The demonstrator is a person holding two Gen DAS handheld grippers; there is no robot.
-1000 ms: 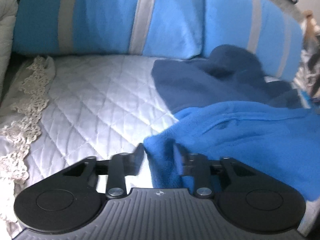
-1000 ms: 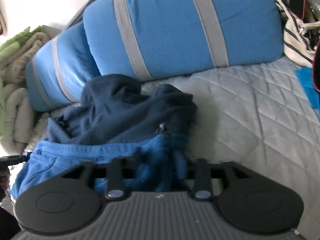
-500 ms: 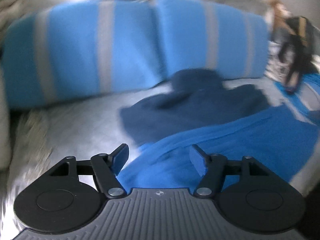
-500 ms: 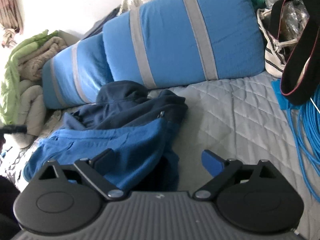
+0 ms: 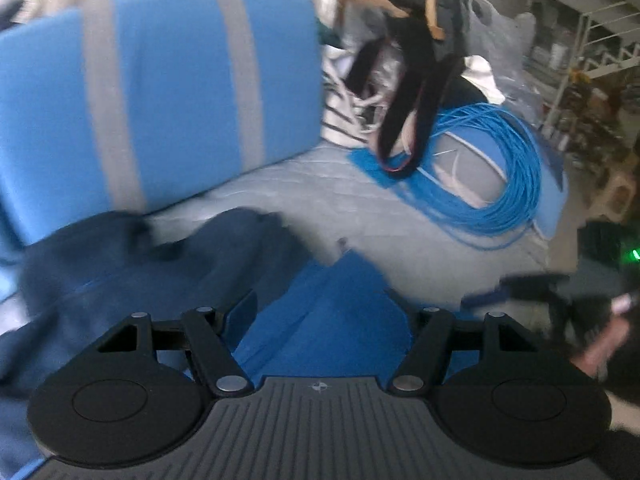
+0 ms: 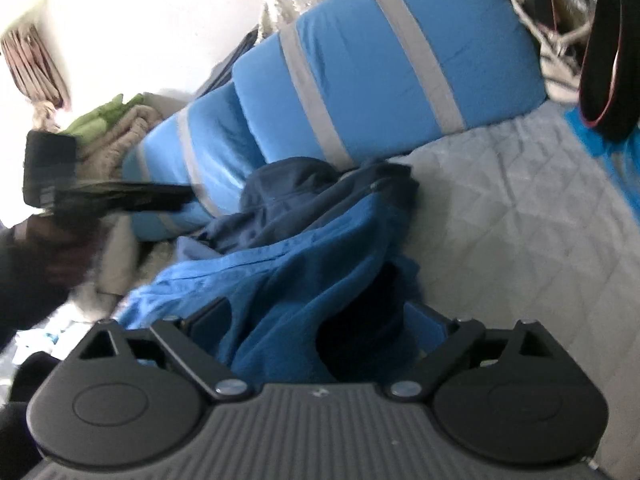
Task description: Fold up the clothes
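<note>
While both views were blurry, the left gripper (image 5: 326, 308) had its jaws wide apart over the bright blue top (image 5: 320, 312), gripping nothing. The right gripper (image 6: 320, 316) was wide too, with soft blue cloth bunched between its fingers. That fuzzy top (image 6: 288, 280) lay on the quilted grey bed (image 6: 520, 220), partly hiding a dark blue hoodie (image 6: 304, 196) by the striped blue cushions (image 6: 380, 72). A coil of blue cable (image 5: 512, 184) sat near the bed's far corner.
</note>
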